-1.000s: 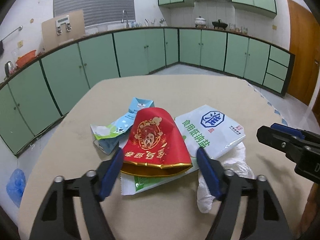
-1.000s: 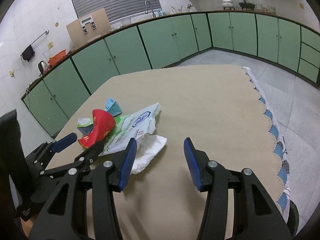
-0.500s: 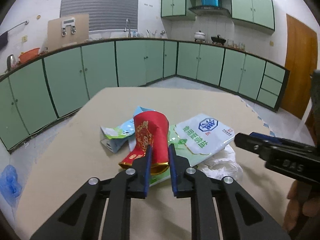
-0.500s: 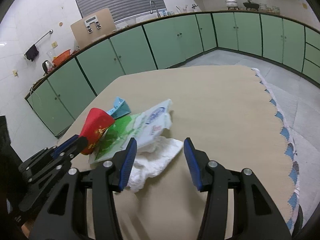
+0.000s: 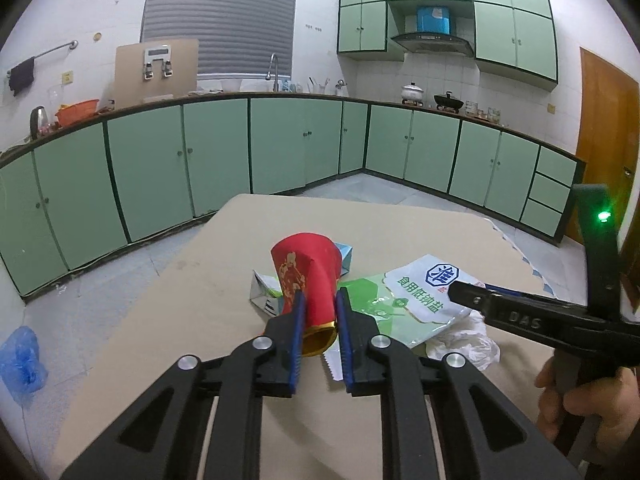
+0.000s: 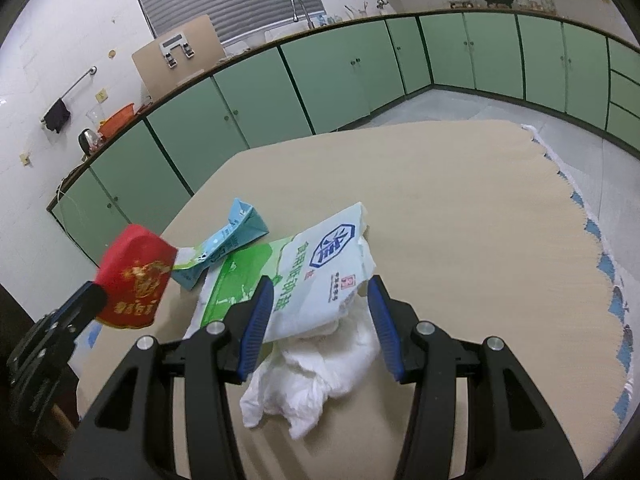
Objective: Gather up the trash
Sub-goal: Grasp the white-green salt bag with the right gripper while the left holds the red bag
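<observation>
Green kitchen cabinets (image 5: 216, 160) run round the room behind a beige desk (image 6: 460, 200), and on that desk sits the small heap of trash the task is about. The left tool (image 5: 319, 312) is pinched tight on a red paper cup (image 5: 310, 276), squeezing its gold-rimmed mouth flat between the blue pads; in the right wrist view the cup (image 6: 134, 276) hangs clear of the desk, to the left of the heap, so I judge the first piece as picked up but not yet put anywhere. No bin or bag for the trash shows in either view, so where the cup should go I cannot tell; a blue plastic bag (image 5: 20, 360) lies on the floor at the left, but whether it serves for that is unclear. Still on the desk are a light blue carton (image 6: 228, 244), crumpled and lying on its side, a white and green salt bag (image 6: 316, 268) just beside it, and a crumpled white plastic bag (image 6: 320, 368) partly tucked under the salt bag's near edge. The right tool (image 6: 320, 320) stands about half open, its pads to either side of the salt bag's near end and the white plastic without pressing on them; it holds nothing. A hand (image 5: 588, 408) grips its handle at the edge of the left view. So one item of four is lifted, none visibly disposed of, and three remain to gather.
</observation>
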`<state>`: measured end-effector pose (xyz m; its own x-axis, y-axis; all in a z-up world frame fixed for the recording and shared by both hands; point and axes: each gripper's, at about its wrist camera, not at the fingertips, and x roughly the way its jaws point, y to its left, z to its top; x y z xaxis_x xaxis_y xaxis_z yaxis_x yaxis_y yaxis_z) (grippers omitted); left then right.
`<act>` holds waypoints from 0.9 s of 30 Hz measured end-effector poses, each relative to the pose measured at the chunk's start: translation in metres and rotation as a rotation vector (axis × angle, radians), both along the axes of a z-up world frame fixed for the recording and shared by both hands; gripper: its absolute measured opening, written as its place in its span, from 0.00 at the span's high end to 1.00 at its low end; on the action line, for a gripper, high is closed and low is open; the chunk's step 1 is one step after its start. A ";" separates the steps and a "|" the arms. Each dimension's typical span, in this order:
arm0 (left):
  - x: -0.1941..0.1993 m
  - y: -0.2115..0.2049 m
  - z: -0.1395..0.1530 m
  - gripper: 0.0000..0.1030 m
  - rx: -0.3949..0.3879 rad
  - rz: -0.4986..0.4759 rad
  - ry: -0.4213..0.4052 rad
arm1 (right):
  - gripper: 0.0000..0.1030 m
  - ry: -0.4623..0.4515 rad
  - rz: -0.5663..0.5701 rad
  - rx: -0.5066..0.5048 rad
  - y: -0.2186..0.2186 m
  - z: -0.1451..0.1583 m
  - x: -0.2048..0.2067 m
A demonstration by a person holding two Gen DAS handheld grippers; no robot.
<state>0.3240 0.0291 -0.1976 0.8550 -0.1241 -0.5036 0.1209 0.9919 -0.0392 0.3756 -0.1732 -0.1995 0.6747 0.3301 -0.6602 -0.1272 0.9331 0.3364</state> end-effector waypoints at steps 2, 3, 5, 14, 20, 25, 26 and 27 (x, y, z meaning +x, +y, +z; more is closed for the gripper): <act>0.001 0.001 -0.001 0.85 -0.006 -0.002 0.007 | 0.75 0.013 0.010 0.007 0.002 -0.004 0.003; 0.001 0.002 -0.002 0.85 -0.008 -0.003 0.010 | 0.82 0.012 0.012 0.008 0.002 -0.004 0.002; 0.000 0.002 -0.003 0.86 -0.009 -0.004 0.015 | 0.90 -0.006 0.020 0.016 0.002 -0.001 -0.004; -0.005 0.001 0.006 0.86 -0.008 -0.014 0.007 | 0.99 -0.058 0.019 0.035 -0.005 0.027 -0.027; -0.012 -0.003 0.015 0.86 -0.008 -0.021 -0.009 | 0.99 -0.097 0.015 0.044 -0.013 0.050 -0.043; -0.022 -0.007 0.026 0.86 -0.003 -0.031 -0.028 | 0.99 -0.134 0.008 0.052 -0.020 0.072 -0.060; -0.024 -0.007 0.029 0.86 -0.005 -0.034 -0.032 | 0.99 -0.140 0.007 0.053 -0.021 0.075 -0.063; -0.027 -0.007 0.029 0.86 -0.005 -0.037 -0.034 | 0.99 -0.145 0.006 0.054 -0.023 0.080 -0.066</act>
<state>0.2971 0.0218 -0.1689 0.8665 -0.1580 -0.4735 0.1585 0.9866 -0.0393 0.3091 -0.1963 -0.1200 0.7598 0.3665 -0.5370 -0.1837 0.9133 0.3635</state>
